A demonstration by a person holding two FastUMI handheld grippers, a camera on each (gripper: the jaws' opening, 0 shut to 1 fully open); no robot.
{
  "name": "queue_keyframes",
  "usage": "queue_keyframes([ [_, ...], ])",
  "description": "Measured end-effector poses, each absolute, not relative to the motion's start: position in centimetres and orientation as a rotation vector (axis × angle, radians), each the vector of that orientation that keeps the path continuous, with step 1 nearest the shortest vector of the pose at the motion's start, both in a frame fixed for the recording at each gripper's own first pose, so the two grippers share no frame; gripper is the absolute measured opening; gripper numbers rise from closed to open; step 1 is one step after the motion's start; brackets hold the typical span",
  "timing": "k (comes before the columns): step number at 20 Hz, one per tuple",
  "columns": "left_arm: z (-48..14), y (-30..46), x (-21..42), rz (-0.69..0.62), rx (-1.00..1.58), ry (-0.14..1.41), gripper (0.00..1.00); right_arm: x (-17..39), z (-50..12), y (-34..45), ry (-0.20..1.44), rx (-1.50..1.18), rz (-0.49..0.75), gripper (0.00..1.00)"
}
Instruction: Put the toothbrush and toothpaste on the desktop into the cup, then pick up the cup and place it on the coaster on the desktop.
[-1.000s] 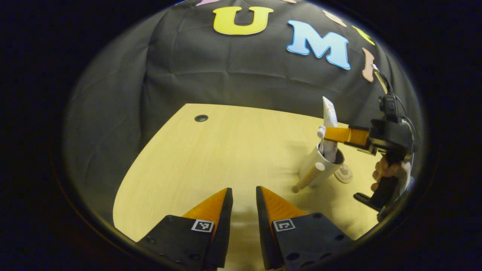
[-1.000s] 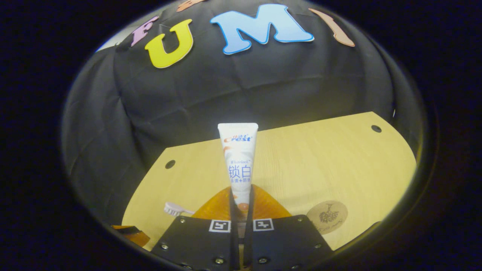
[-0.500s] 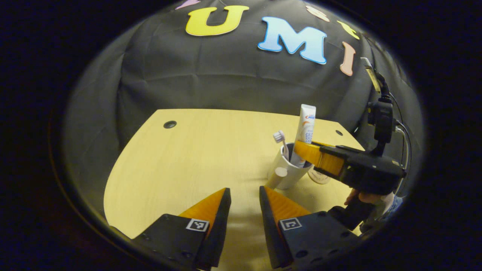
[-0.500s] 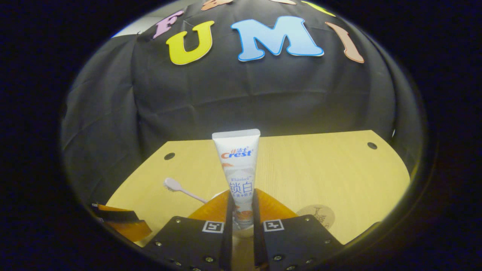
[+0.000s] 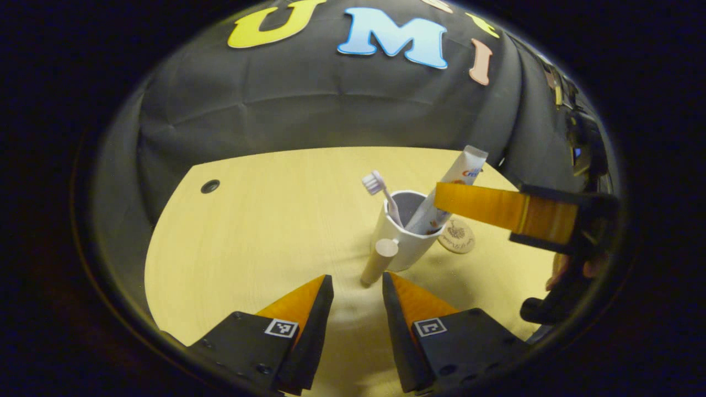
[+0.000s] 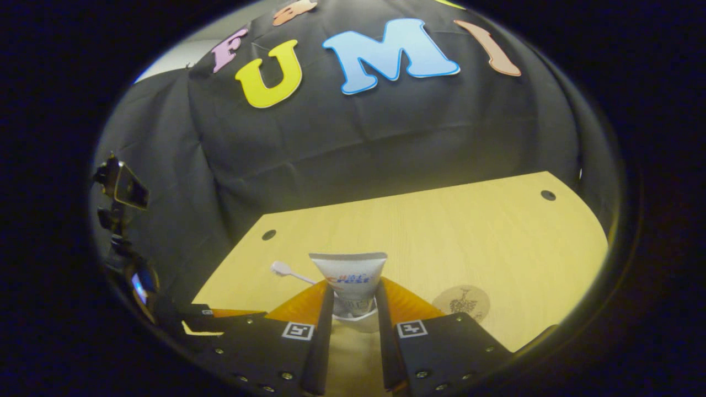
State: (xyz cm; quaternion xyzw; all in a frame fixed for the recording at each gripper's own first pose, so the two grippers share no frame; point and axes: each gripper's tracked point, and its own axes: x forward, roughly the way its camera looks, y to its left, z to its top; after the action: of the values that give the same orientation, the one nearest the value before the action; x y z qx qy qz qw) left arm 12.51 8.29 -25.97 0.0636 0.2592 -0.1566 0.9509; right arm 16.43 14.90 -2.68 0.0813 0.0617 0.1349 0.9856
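One cup [image 5: 405,242], one toothbrush [image 5: 380,190], one toothpaste [image 5: 449,193], one coaster [image 5: 456,241], two grippers.

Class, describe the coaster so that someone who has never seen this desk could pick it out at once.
Start at the pale wooden desktop and find the white cup holding the toothbrush and the toothpaste. Just beside the cup, on the side toward the right hand-held gripper, lies the coaster. It is the one flat, round, brownish disc there, with a dark printed design.
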Motion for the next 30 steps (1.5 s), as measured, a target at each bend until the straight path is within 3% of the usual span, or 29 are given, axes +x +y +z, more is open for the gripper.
queue_keyframes([
  [1, -26.6, 8.1, 13.0, -0.337, 0.146, 0.539, 0.62, 16.2, -2.4, 14.9, 0.122, 0.163, 0.279, 0.36],
  [2, -27.0, 7.9, 13.2, -0.352, 0.162, 0.547, 0.66, 15.9, -2.5, 14.8, 0.130, 0.157, 0.281, 0.42],
  [4, -27.4, 7.9, 13.5, -0.369, 0.194, 0.558, 0.62, 16.0, -3.0, 14.8, 0.143, 0.139, 0.282, 0.40],
  [5, -27.6, 7.8, 13.7, -0.377, 0.207, 0.561, 0.62, 15.9, -3.0, 14.9, 0.142, 0.138, 0.289, 0.46],
  [7, -27.9, 7.3, 14.3, -0.401, 0.233, 0.570, 0.66, 15.9, -3.0, 14.9, 0.144, 0.140, 0.288, 0.51],
  [20, -29.9, 6.4, 17.9, -0.531, 0.499, 0.618, 0.66, 13.5, -1.8, 8.9, 0.115, 0.226, 0.176, 0.48],
  [23, -30.6, 6.4, 17.9, -0.578, 0.575, 0.653, 0.58, 12.9, -2.8, 7.3, 0.140, 0.247, 0.131, 0.48],
  [24, -30.8, 6.5, 18.0, -0.590, 0.602, 0.665, 0.66, 12.7, -3.3, 6.7, 0.150, 0.257, 0.117, 0.48],
  [26, -31.2, 6.3, 18.4, -0.608, 0.635, 0.689, 0.67, 12.9, -5.0, 5.8, 0.167, 0.276, 0.095, 0.51],
  [27, -31.5, 6.3, 18.5, -0.605, 0.641, 0.688, 0.60, 12.8, -5.3, 5.5, 0.174, 0.281, 0.086, 0.48],
  [28, -31.6, 6.4, 18.4, -0.609, 0.644, 0.703, 0.35, 12.7, -5.8, 5.2, 0.182, 0.283, 0.076, 0.51],
  [29, -31.3, 6.2, 18.6, -0.608, 0.629, 0.692, 0.41, 12.6, -6.2, 4.9, 0.188, 0.285, 0.068, 0.51],
  [30, -31.5, 6.3, 18.4, -0.612, 0.625, 0.701, 0.36, 12.6, -6.6, 4.6, 0.197, 0.289, 0.060, 0.51],
])
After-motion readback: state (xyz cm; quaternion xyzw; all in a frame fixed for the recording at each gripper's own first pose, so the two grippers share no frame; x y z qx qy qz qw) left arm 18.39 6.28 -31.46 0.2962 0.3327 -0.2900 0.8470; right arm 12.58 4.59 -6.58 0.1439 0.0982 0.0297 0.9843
